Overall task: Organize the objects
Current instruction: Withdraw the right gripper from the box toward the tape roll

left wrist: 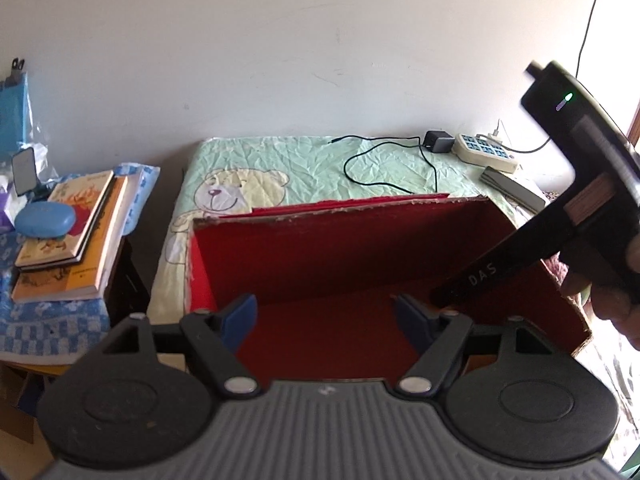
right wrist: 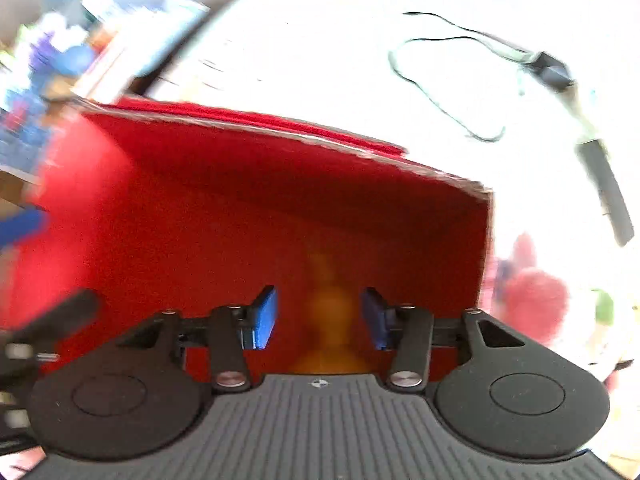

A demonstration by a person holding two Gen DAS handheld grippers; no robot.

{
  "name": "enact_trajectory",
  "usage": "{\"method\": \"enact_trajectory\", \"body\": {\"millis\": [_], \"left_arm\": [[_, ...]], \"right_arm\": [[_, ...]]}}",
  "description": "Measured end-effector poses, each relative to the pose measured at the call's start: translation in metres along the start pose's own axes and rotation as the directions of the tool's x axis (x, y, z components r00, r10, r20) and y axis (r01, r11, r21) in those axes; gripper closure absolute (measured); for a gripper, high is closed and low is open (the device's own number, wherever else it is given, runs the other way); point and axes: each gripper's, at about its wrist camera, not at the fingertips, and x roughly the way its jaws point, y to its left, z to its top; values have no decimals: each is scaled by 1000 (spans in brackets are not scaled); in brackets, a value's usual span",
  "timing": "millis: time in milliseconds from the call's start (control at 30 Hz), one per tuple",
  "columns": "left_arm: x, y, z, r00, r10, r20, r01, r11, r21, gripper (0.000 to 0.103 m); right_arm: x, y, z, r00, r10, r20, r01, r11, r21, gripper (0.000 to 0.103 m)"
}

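1. Bed (left wrist: pixel 280 160) with bear-print sheet carries the red box (left wrist: pixel 360 248), open top
2. Book stack (left wrist: pixel 76 232) on side stand, left of the bed
3. Left claw (left wrist: pixel 324 316) over the box, jaws apart, nothing in them
4. Right claw (right wrist: pixel 318 316) over the box, jaws apart, empty; blurred orange thing (right wrist: pixel 328 320) below on the box floor

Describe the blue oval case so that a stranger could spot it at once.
Start at the bed with the teddy-bear sheet and look to its left, where a stack of books lies on a blue checked cloth. The blue oval case rests on the top book's left edge: smooth, rounded and plain, unlike the flat, printed covers beneath.
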Motion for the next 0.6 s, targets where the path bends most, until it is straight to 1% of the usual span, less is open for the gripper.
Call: {"method": "enact_trajectory", "body": {"millis": [33, 67, 100, 200, 233, 267, 300, 367, 400, 433, 500, 533, 600], "left_arm": [[-2, 0, 0, 1000, 6, 1, -6, 1000, -2, 25], [-4, -1, 0, 1000, 17, 2, -17, 1000, -3, 25], [-6, -1, 0, 1000, 29, 3, -29, 1000, 1, 25], [-15, -7, -4, 997, 71, -2, -71, 997, 26, 25], [-17, -9, -6, 996, 85, -6, -84, 996, 35, 25], [-19, -11, -8, 995, 100, -9, -99, 994, 42, 25], [-22, -13, -10, 994, 109, -12, -108, 993, 43, 25], [-27, -17, -13, 993, 119, -25, -118, 992, 35, 25], [-30, -20, -15, 992, 124, -29, -123, 992, 31, 25], [-35, -24, -17, 991, 129, -31, -128, 991, 28, 25], [-43, -31, -22, 990, 136, -39, -135, 991, 24, 26], [-47, -34, -25, 990, 136, -46, -136, 991, 21, 26], [-56, -41, -33, 990, 127, -62, -127, 992, 7, 28]], "right_arm": [[3, -2, -1, 998, 59, -19, -58, 998, 35, 57], [9, -4, -2, 994, 99, -42, -96, 993, 74, 57], [16, -5, -3, 992, 112, -58, -106, 990, 97, 57], [34, -12, -14, 994, 68, -91, -56, 989, 134, 58], [37, -18, -17, 994, 50, -96, -35, 988, 153, 67], [36, -22, -19, 996, 34, -81, -21, 988, 156, 77], [33, -21, -21, 998, 26, -65, -17, 989, 144, 76], [23, -17, -28, 999, 26, -34, -21, 992, 123, 67], [16, -6, -34, 999, 41, -9, -40, 993, 110, 67], [8, -6, -36, 997, 69, 19, -70, 993, 98, 67], [-9, -10, -53, 990, 116, 74, -123, 989, 85, 67], [-18, -5, -65, 984, 140, 106, -149, 986, 81, 67], [-38, -10, -88, 969, 186, 163, -201, 976, 79, 67]]}}
